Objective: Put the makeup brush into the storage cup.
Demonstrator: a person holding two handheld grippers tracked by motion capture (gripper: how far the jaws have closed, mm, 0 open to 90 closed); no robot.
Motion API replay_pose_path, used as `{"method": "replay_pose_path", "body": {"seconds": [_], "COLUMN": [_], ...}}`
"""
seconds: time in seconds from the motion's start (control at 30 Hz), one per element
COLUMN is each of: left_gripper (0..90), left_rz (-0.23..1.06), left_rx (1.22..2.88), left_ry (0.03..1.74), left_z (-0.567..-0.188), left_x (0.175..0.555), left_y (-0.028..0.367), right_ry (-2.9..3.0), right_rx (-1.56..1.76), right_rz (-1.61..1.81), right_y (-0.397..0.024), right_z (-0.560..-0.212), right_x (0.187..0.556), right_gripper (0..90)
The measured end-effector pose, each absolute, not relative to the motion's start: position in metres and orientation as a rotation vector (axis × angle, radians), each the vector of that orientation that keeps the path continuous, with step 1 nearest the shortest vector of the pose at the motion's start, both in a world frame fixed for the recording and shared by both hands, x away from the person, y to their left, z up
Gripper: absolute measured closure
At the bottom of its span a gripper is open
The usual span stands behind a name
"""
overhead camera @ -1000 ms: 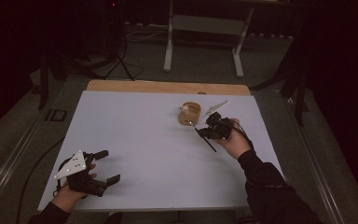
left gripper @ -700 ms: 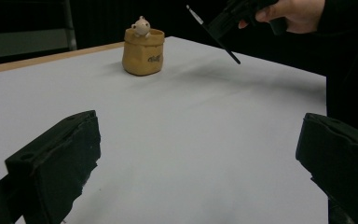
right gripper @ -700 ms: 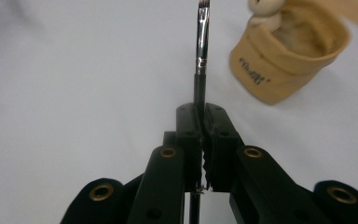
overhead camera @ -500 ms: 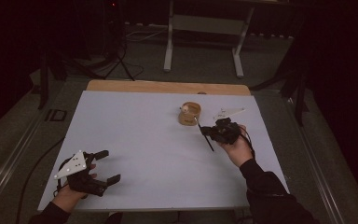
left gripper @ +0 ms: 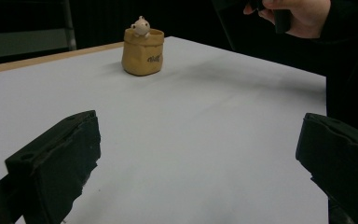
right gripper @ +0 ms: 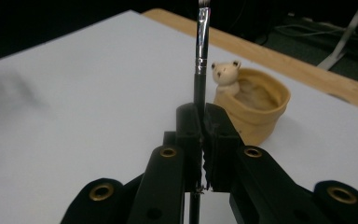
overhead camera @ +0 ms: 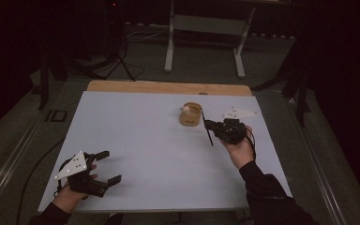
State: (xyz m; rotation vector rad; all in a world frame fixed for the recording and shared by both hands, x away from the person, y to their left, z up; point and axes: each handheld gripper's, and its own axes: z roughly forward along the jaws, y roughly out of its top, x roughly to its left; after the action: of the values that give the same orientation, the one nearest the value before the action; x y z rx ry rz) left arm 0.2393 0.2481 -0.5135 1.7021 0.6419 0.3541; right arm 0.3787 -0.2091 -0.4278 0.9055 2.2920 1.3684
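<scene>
Clamped on a paintbrush (right gripper: 201, 51), my right gripper (overhead camera: 215, 125) hovers beside the bear pot (overhead camera: 191, 114); insertion remains, I judge. Left gripper (overhead camera: 107, 167) gapes empty.

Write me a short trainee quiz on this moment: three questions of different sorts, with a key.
1. True or false: the right claw is shut on the paintbrush.
2. Multiple choice: the small bear figure sits A) flat on the table, B) at the rim of the tan pot, C) between the left claw's jaws.
3. Fill in: the left claw rests near the table's front-left corner with its jaws ____.

Key:
1. True; the jaws meet around the brush handle.
2. B.
3. Open; wide apart, nothing between them.
</scene>
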Motion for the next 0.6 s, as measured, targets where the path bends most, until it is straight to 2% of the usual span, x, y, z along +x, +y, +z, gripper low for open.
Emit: {"method": "replay_pose_path", "body": {"seconds": [0.6], "left_gripper": [0.1], "left_rz": [0.351], "left_rx": [1.697], "left_ry": [0.643], "left_z": [-0.514], "left_x": [0.239], "left_y": [0.248], "right_ry": [2.115], "right_rx": [0.927], "right_rz": [1.446], "right_y": [-0.205], "right_z": [-0.393], "right_x": [0.395], "right_gripper": [85.8]}}
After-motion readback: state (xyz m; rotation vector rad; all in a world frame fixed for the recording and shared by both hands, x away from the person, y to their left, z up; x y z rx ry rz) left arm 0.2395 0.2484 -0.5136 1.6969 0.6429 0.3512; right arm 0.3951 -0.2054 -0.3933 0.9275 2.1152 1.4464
